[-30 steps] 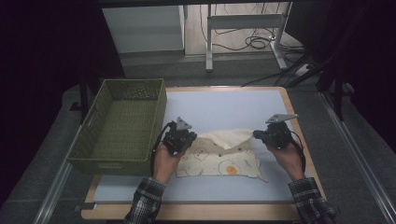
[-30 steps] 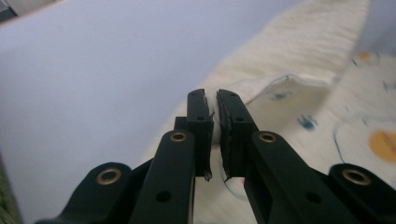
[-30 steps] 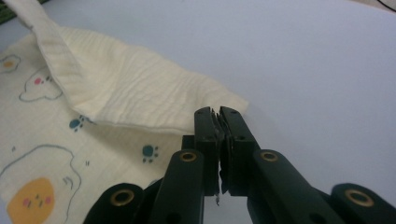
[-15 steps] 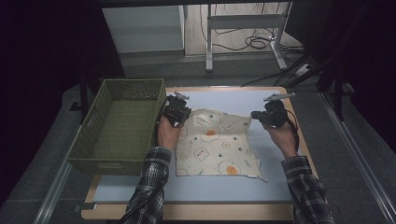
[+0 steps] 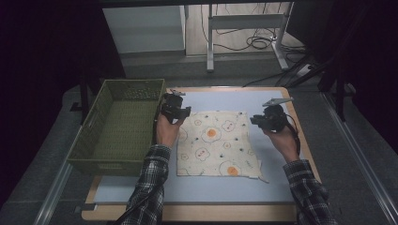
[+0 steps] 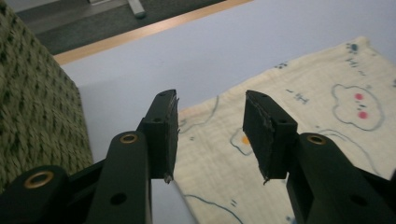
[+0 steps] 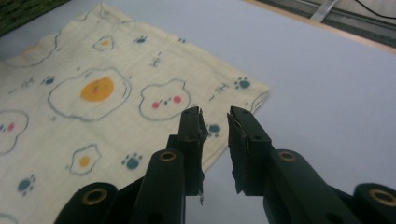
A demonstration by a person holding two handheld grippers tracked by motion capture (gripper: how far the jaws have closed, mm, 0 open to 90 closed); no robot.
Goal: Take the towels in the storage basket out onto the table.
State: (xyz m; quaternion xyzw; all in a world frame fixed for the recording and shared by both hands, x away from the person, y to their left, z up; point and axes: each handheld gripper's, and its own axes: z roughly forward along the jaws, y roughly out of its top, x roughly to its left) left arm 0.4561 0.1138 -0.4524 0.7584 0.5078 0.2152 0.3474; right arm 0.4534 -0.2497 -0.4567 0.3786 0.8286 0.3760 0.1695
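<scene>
A cream cloth printed with fried eggs and bears lies spread flat on the pale blue mat. My left gripper hovers at the cloth's far left corner; its jaws have just been opening and stand apart with nothing between them. My right gripper sits at the cloth's far right corner; its jaws have just been opening too, a narrow gap showing, and the cloth lies free below them.
A green woven basket, empty, stands left of the mat, close beside my left hand. The table's wooden edge runs along the front. Desk legs and cables lie on the floor beyond the table.
Both grippers carried the cloth's far edge away from the person, unfolding it flat. Then both let go of its corners and their jaws opened.
</scene>
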